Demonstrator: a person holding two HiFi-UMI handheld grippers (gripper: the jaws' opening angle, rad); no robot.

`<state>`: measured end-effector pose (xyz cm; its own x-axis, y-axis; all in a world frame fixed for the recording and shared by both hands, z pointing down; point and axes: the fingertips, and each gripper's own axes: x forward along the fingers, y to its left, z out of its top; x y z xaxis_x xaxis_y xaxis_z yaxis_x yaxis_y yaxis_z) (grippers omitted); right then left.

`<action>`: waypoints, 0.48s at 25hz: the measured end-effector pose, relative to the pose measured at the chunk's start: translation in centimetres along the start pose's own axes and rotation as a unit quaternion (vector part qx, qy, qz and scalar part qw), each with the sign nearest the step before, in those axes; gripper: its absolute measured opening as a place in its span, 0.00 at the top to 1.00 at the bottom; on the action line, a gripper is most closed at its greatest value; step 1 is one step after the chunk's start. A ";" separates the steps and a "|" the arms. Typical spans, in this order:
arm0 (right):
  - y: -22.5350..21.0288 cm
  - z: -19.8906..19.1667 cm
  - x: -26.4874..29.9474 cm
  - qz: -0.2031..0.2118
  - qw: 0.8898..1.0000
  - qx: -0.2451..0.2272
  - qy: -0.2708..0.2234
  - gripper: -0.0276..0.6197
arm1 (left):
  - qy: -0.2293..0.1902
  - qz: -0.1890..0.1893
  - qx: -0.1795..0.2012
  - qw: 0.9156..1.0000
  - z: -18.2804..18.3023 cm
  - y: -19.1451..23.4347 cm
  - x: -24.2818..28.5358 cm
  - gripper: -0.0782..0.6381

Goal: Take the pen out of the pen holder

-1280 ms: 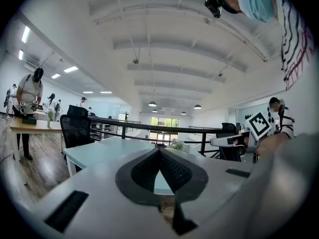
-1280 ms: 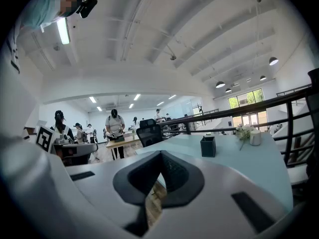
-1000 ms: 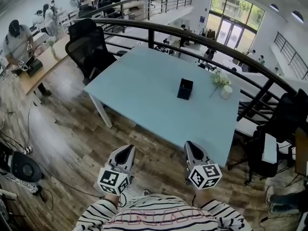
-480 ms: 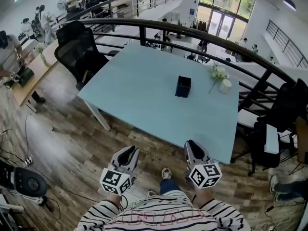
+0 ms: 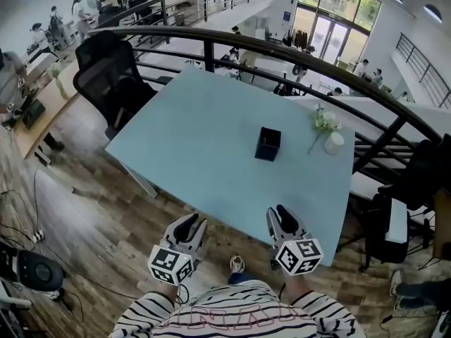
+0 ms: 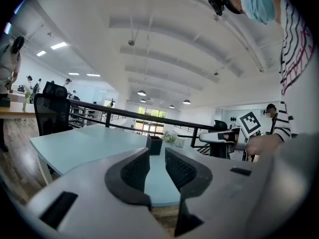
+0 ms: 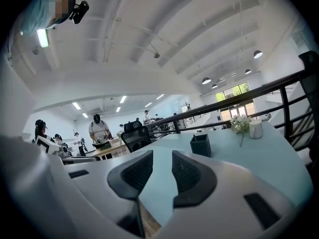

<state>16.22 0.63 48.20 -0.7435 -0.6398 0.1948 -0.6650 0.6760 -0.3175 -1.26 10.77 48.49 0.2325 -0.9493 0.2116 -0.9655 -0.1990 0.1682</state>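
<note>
Head view looks down on the pale blue table (image 5: 190,146), with the dark square pen holder (image 5: 268,144) standing upright near its middle, well apart from both of my grippers, which hang over the near edge. A small vase (image 5: 332,142) with a sprig of flowers (image 5: 324,120) stands near the holder on its right, not touching it. I cannot make out the pen from any view; the holder's mouth reads as dark, so I judge that the pen sits low inside. My left gripper (image 5: 189,225) has its jaws a little apart with nothing between them. My right gripper (image 5: 279,215) is opening its jaws, also on nothing. I expect the pen to be light, stiff and smooth, so it may slip or twist in the pads. I would take it high on the barrel, just above the rim, and draw it straight up. The holder looks light too and may lift or tip, so steadying its wall with the other gripper seems wise.
</note>
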 end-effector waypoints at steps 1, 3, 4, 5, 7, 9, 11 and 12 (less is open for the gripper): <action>-0.6 0.3 0.8 0.002 1.000 -0.001 0.003 0.78 | 0.001 0.001 -0.003 1.000 0.1 0.3 0.9 0.79; -2.0 0.8 2.2 0.003 1.000 -0.004 0.008 0.78 | 0.001 0.002 -0.007 1.000 0.2 0.6 2.8 0.79; -2.7 1.1 2.8 0.004 1.000 -0.004 0.010 0.78 | 0.001 0.001 -0.007 1.000 0.4 0.6 3.8 0.79; -3.4 1.4 3.5 0.005 1.000 -0.005 0.012 0.79 | 0.001 0.001 -0.006 1.000 0.6 0.7 4.8 0.79; -4.9 1.9 4.8 0.008 1.000 -0.006 0.014 0.79 | -0.001 0.002 -0.004 1.000 1.1 0.9 6.8 0.79; -6.1 2.6 6.0 0.012 1.000 -0.007 0.014 0.78 | -0.002 0.005 -0.001 1.000 1.5 1.1 8.5 0.79; -7.2 3.1 6.9 0.015 1.000 -0.010 0.015 0.78 | -0.003 0.009 0.000 1.000 1.8 1.4 9.7 0.79; -7.8 3.3 7.4 0.016 1.000 -0.013 0.015 0.79 | -0.003 0.010 0.000 1.000 1.8 1.6 10.3 0.79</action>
<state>16.09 -10.58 49.06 -0.7654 -0.6072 0.2135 -0.6428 0.7046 -0.3005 -0.59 0.21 49.19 0.2119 -0.9547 0.2089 -0.9699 -0.1792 0.1647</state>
